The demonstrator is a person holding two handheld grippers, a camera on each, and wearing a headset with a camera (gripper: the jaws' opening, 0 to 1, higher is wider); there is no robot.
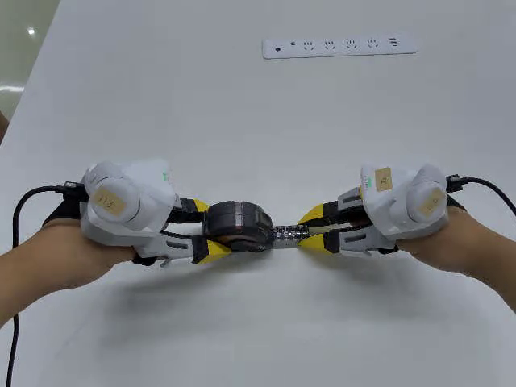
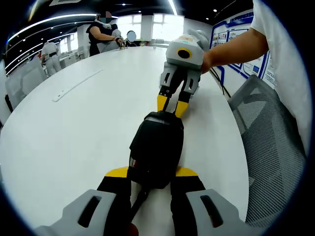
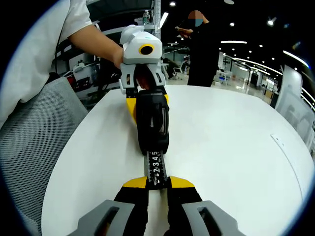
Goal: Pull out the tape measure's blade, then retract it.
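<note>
Blade [image 1: 289, 235] is held straight between the left claw [image 1: 207, 229], clamped on the tape measure [image 1: 238, 226], and the right claw [image 1: 313, 230], pinching its tip.

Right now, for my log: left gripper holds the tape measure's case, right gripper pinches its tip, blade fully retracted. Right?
No: the right gripper view shows the blade out a short way between the case and the right gripper's fingers. The rest holds.

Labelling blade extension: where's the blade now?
Head view, lower centre: blade spans the gap between the case in the left gripper and the right gripper pinching its tip.
</note>
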